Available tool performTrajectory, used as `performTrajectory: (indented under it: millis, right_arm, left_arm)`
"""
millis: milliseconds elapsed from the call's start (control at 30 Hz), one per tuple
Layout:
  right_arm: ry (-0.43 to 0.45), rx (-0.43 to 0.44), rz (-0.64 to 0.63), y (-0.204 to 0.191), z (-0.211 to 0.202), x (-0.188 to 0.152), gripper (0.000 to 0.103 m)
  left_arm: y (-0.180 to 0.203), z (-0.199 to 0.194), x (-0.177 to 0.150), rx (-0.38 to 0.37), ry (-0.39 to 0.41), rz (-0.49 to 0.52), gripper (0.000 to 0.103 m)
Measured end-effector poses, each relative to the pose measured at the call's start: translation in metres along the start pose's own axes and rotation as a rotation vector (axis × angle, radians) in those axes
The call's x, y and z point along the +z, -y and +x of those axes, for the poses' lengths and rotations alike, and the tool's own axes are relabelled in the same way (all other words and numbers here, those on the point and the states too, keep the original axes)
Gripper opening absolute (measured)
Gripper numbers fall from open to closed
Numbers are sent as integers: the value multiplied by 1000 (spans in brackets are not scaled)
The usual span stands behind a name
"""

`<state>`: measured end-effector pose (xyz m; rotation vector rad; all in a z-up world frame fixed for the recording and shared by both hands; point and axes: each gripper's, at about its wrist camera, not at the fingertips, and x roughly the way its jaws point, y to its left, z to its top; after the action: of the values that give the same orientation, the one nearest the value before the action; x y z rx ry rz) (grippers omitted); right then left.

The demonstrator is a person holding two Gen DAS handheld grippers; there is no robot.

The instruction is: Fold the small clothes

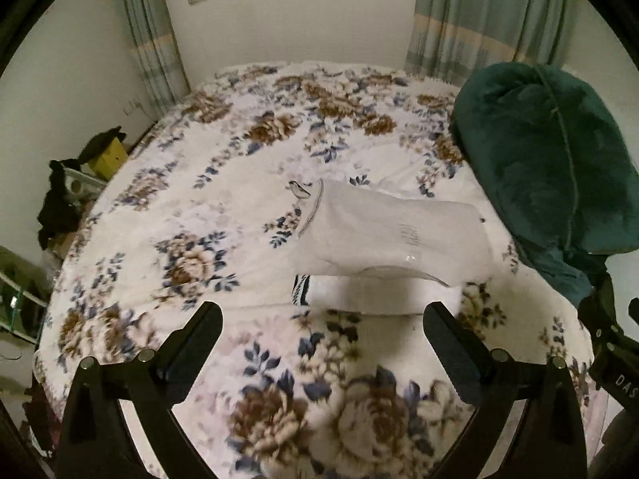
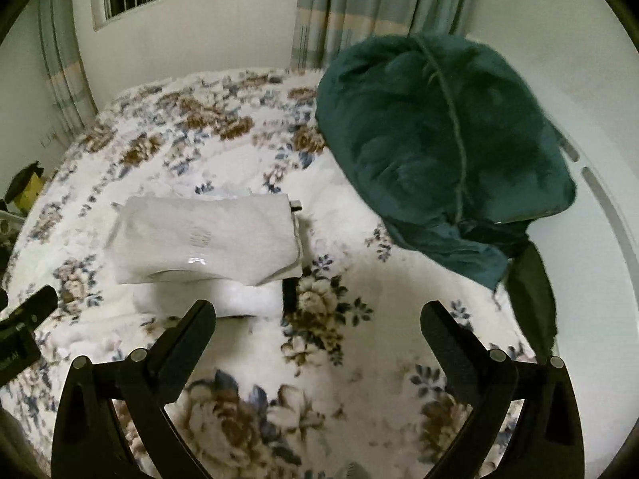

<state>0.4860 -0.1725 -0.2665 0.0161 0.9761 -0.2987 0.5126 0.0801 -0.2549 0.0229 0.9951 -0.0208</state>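
Observation:
A folded white garment (image 1: 393, 235) lies on the floral bedspread (image 1: 223, 207), resting on top of another folded white piece with a dark striped edge (image 1: 299, 289). It also shows in the right wrist view (image 2: 203, 239), left of centre. My left gripper (image 1: 321, 319) is open and empty, just short of the stack's near edge. My right gripper (image 2: 319, 319) is open and empty, to the right of the stack over the bedspread (image 2: 319, 379). The left gripper's body shows at the left edge of the right wrist view (image 2: 20, 331).
A big dark green pillow (image 1: 551, 151) lies at the right of the bed, also in the right wrist view (image 2: 439, 139). Curtains (image 1: 479, 20) and a window are behind. Dark clothes and a yellow box (image 1: 108, 155) sit off the bed's left side.

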Motion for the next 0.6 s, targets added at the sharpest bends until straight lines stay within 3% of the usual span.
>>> performTrajectory:
  millis: [267,600]
  right_arm:
    - [131,7,7,38,-151,-11,103]
    - [254,40,-4,73,-289,-32,103]
  left_arm:
    - [5,-114,-25,14,56,14,103]
    - [12,-218,-47,26,129,10,103]
